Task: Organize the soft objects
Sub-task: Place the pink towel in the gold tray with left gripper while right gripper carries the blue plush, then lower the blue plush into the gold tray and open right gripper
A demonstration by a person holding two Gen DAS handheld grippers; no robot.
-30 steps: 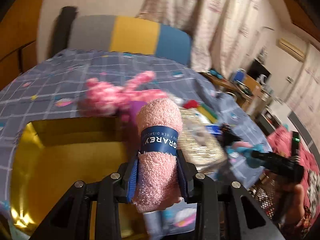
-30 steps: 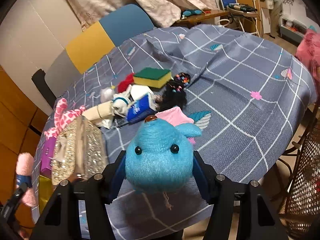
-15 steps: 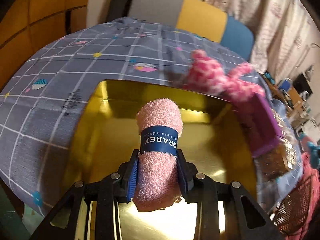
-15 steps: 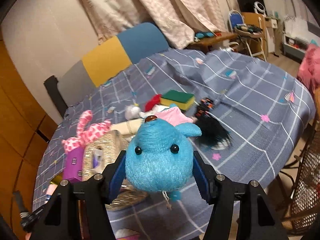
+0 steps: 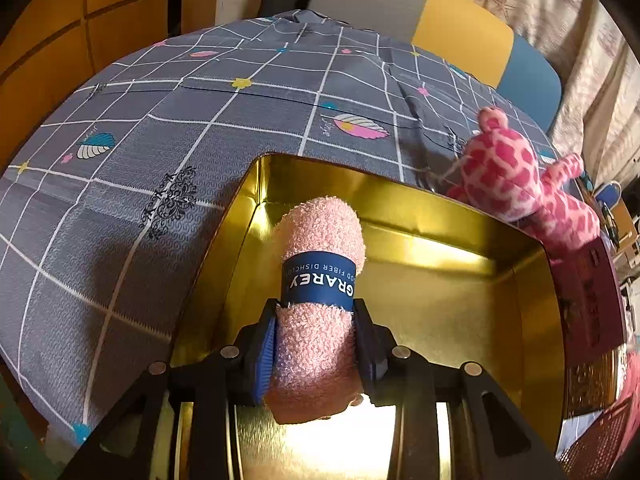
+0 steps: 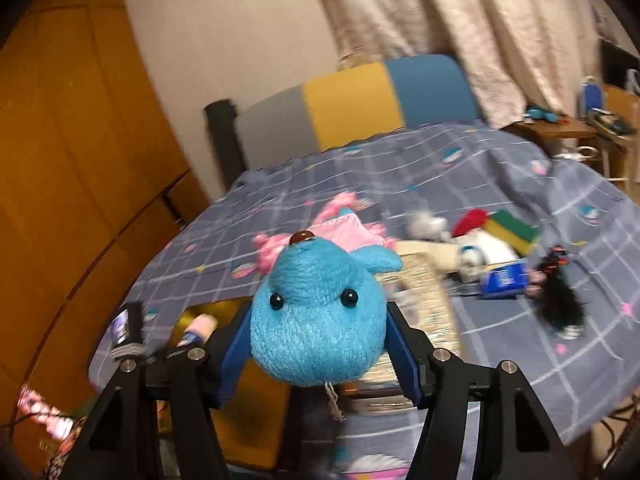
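My left gripper [image 5: 314, 344] is shut on a rolled pink dishcloth [image 5: 320, 272] with a blue paper band. It holds the roll over the open gold tin box [image 5: 460, 240]. A pink spotted giraffe plush [image 5: 516, 184] lies at the box's far right rim. My right gripper [image 6: 320, 356] is shut on a blue plush toy [image 6: 316, 316] with black bead eyes, held above the table. In the right wrist view the left gripper and its pink roll [image 6: 200, 326] show at lower left over the gold box [image 6: 256, 396].
The table has a grey checked cloth [image 5: 160, 140]. A glittery tissue box [image 6: 424, 292], a green-yellow sponge [image 6: 514, 232], a blue packet [image 6: 506, 278], a black hairy item [image 6: 560, 304] and white items lie on it. A multicolour chair [image 6: 352, 100] stands behind. A purple box [image 5: 588, 300] sits beside the tin.
My left gripper has moved left and down over the gold box with the pink roll. My right gripper has swung left with the blue plush toward the box side of the table.
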